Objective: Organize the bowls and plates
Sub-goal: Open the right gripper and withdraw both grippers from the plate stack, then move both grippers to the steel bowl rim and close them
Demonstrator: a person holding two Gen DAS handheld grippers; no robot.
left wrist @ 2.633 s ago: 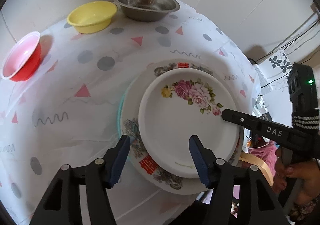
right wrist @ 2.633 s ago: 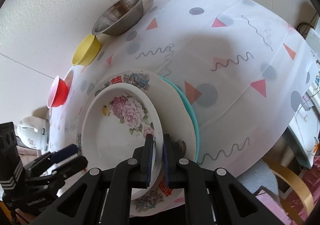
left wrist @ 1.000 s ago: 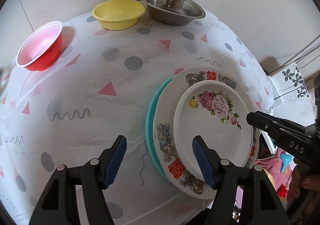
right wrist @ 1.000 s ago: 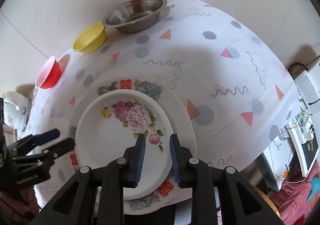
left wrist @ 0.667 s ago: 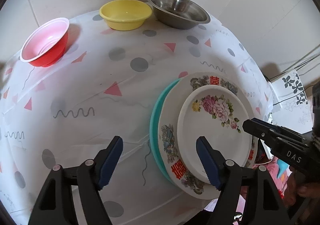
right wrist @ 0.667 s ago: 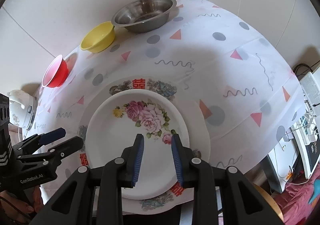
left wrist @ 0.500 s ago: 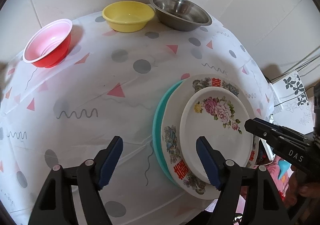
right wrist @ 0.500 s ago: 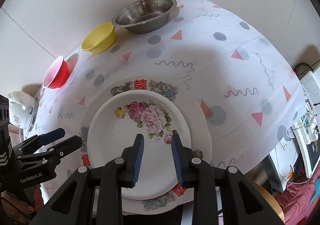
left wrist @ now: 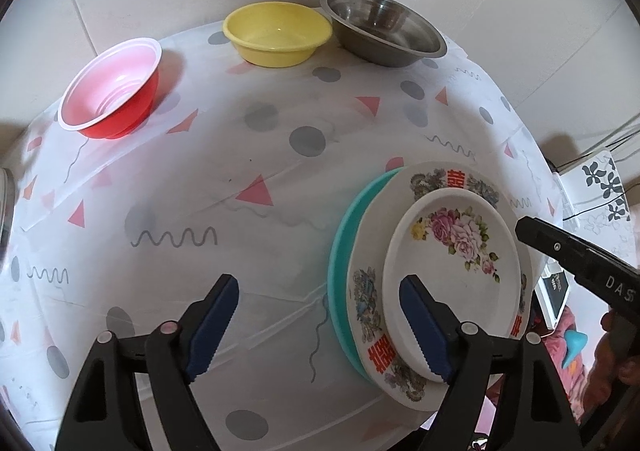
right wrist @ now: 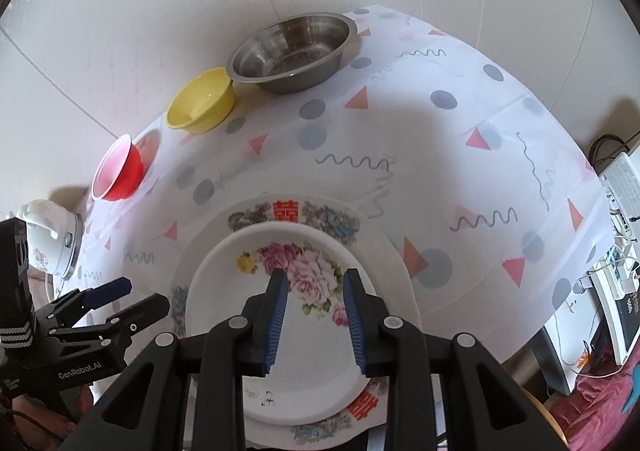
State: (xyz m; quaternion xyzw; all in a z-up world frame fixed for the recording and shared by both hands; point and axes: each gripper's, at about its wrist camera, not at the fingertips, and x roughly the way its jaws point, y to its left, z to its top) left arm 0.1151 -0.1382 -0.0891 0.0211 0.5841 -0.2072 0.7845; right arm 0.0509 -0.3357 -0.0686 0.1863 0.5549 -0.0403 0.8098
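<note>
Three plates sit stacked at the near edge of the desk (left wrist: 280,155), which is draped in a white cloth printed with grey dots, pink triangles and squiggles: a small white plate with pink roses (right wrist: 276,315) on top, a larger white plate with red characters and flower patches on its rim (right wrist: 288,211) beneath it, and a teal plate (left wrist: 340,251) at the bottom, only its left edge showing. Taking that stack as the landmark, three bowls stand well beyond it along the wall — a red plastic bowl with a white rim (left wrist: 112,89) far to the left, a yellow plastic bowl (left wrist: 278,33) in the middle, and a wide steel bowl (left wrist: 384,33) to the right, its rim just beside the yellow one. The left gripper (left wrist: 320,325) hangs just left of the stack, its jaws having just been opening; they now stand wide with nothing between them, the right finger over the rose plate's near-left rim. The right gripper (right wrist: 314,317) hovers above the rose plate, jaws a little apart and holding nothing. A white kettle-like appliance (right wrist: 50,239) stands off the desk, left of the stack.
</note>
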